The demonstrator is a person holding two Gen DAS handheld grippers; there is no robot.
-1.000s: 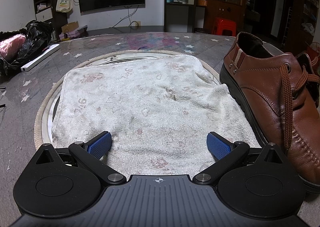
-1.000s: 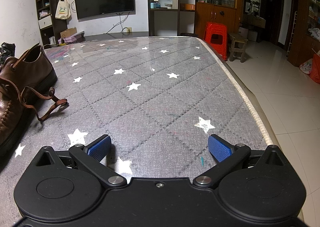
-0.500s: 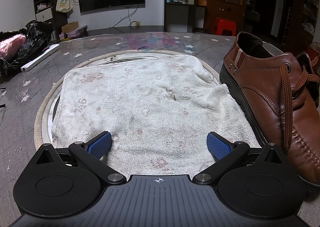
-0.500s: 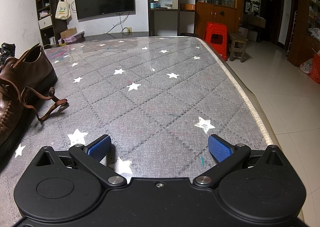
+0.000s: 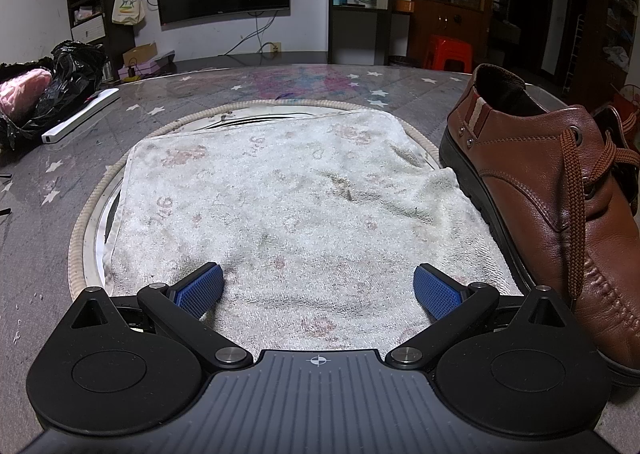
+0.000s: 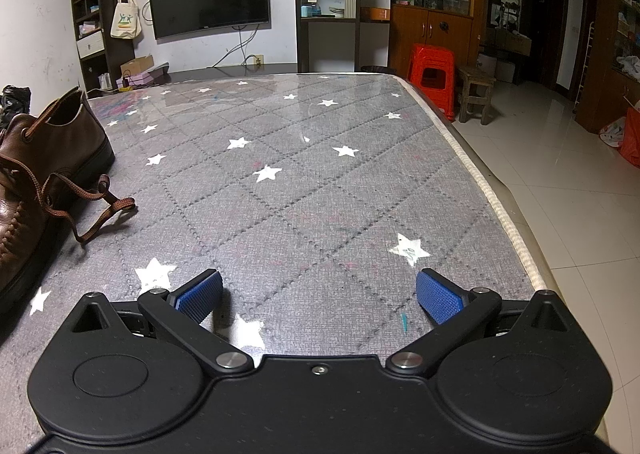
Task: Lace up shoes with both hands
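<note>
A brown leather shoe (image 5: pixel 532 182) stands at the right of the left wrist view, heel away from me, with a brown lace (image 5: pixel 574 194) hanging down its side. My left gripper (image 5: pixel 318 290) is open and empty, low over a white towel (image 5: pixel 280 206), left of the shoe. In the right wrist view the same shoe (image 6: pixel 36 174) is at the far left, and a loose lace end (image 6: pixel 100 206) lies on the table beside it. My right gripper (image 6: pixel 320 294) is open and empty, to the right of the shoe and apart from the lace.
The towel lies on a round metal tray (image 5: pixel 94 214) with a rope rim. The grey star-patterned table (image 6: pixel 320 174) ends at a right edge (image 6: pixel 496 198) with tiled floor beyond. A black bag (image 5: pixel 60 86) and a white bar (image 5: pixel 80 116) lie far left.
</note>
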